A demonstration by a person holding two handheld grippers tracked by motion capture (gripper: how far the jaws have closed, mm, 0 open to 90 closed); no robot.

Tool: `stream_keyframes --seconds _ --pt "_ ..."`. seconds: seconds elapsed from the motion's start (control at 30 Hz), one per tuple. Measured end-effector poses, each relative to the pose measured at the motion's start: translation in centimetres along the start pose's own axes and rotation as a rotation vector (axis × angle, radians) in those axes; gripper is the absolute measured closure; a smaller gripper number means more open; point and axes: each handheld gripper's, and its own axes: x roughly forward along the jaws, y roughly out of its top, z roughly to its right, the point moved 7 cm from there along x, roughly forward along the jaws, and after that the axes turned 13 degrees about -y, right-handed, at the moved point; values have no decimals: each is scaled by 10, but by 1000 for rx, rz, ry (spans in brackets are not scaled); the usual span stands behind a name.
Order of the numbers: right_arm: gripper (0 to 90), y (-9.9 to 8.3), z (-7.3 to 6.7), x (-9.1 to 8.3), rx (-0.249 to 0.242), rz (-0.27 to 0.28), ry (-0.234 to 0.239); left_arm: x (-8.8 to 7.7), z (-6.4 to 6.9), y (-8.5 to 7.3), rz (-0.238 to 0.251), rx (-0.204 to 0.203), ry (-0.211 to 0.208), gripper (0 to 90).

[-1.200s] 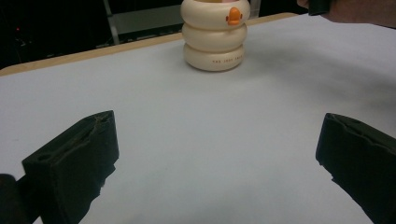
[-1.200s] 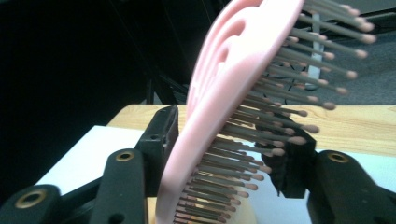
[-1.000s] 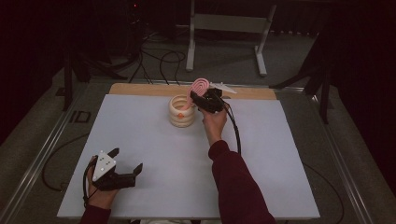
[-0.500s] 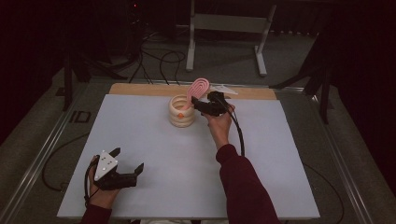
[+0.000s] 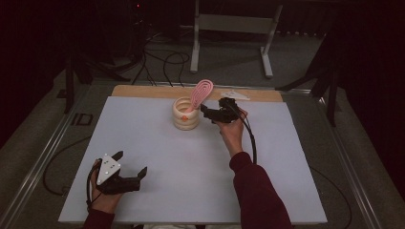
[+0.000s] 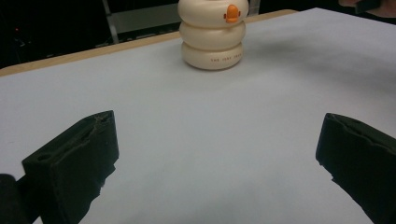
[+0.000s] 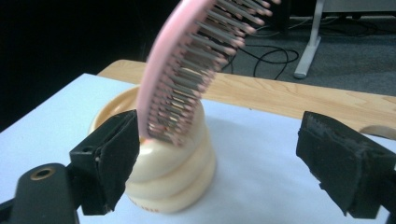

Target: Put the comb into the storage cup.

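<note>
1. Pink hairbrush standing in the cream cup near the far edge of the table, handle down inside so it stays up.
2. Long way of the brush nearly upright, head leaning toward the right far corner, bristles facing the right gripper.
3. Right gripper just opened wide, let go, nothing between the jaws.
4. Left gripper resting open by the near left corner, holding nothing.
</note>
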Motion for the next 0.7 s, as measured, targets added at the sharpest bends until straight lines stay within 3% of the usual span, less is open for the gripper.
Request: stream_keyframes --seconds 0.3,0.7 --pt "86 -9 10 -20 -54 -21 -23 2 1 0 -3 2 5 0" --pt "85 -23 23 -58 -122 4 -15 3 2 -1 -13 1 4 0"
